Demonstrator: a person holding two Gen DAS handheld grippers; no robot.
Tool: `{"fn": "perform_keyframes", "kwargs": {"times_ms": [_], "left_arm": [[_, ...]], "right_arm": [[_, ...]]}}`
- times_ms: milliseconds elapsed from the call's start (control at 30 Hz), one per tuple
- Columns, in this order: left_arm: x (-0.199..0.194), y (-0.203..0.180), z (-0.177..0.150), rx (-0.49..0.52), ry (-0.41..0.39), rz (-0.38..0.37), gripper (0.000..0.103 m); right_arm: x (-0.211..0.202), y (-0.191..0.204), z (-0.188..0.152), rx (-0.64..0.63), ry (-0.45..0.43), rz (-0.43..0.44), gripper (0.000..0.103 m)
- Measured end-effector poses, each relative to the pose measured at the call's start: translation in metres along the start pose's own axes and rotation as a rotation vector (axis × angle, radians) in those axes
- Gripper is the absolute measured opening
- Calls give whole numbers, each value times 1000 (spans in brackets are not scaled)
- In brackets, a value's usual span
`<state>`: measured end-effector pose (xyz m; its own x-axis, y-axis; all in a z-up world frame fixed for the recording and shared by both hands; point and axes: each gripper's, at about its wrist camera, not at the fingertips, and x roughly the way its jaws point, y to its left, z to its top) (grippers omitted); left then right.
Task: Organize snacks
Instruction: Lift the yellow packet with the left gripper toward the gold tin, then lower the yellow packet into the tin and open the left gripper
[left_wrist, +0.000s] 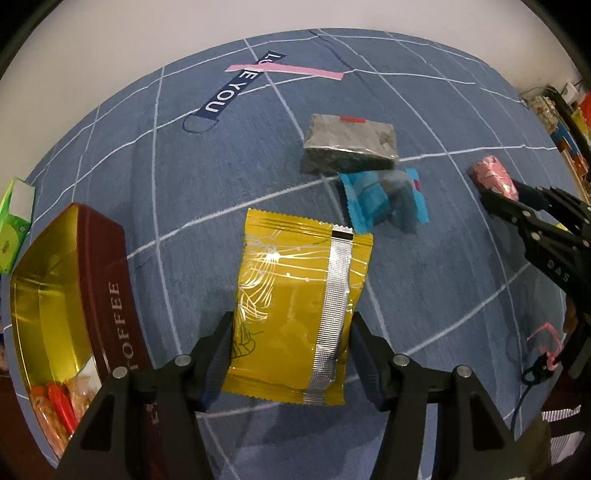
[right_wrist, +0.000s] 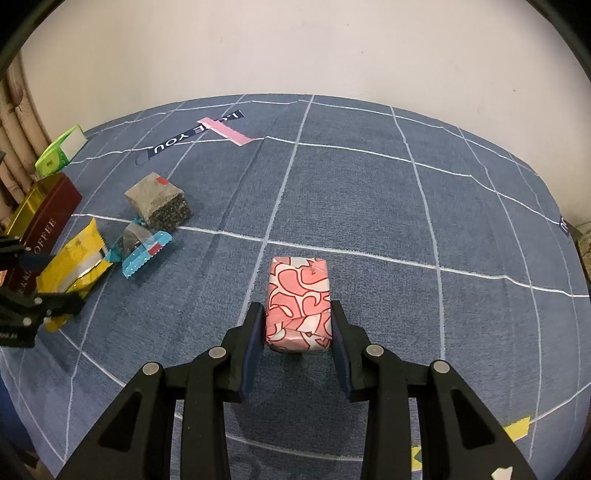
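we see the blue gridded cloth (right_wrist: 369, 192) spread under everything, with the open toffee tin (left_wrist: 110, 266) at its left edge. our left gripper (left_wrist: 291, 354) pinches the yellow packet (left_wrist: 295, 310) just beside the tin. our right gripper (right_wrist: 297, 332) clamps the pink wrapped block (right_wrist: 299, 302). the grey block (left_wrist: 351, 142) touches the blue packet (left_wrist: 380, 199).

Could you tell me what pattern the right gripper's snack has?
Red-outlined pink and white hearts on the wrapped block, clearest in right wrist view.
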<state>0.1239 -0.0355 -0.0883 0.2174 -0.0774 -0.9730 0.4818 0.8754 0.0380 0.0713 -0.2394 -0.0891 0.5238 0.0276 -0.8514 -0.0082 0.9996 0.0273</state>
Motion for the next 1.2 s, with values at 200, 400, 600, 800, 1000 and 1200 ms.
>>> {"fn": "perform_keyframes", "kwargs": {"times_ms": [200,400,600,800,1000,1200], "left_arm": [[-17,2,-6,-22,-33,-3,60],[-46,5,-23,-61,-77,-4,60],[-79,26,-29,-130,-138,10,60],[-103,66,-58,-213,-170,62,60],[-112,117,-95,-330,-158,132,60],[-105,148,-122,-421,-135,163,60]], "right_arm": [[0,2,1,-2,5,-18,30],[-1,2,1,14,9,-26,29],[-1,2,3,34,18,-39,29],[0,3,5,46,32,-49,29],[1,3,4,59,36,-57,29],[1,4,4,70,43,-66,29]]}}
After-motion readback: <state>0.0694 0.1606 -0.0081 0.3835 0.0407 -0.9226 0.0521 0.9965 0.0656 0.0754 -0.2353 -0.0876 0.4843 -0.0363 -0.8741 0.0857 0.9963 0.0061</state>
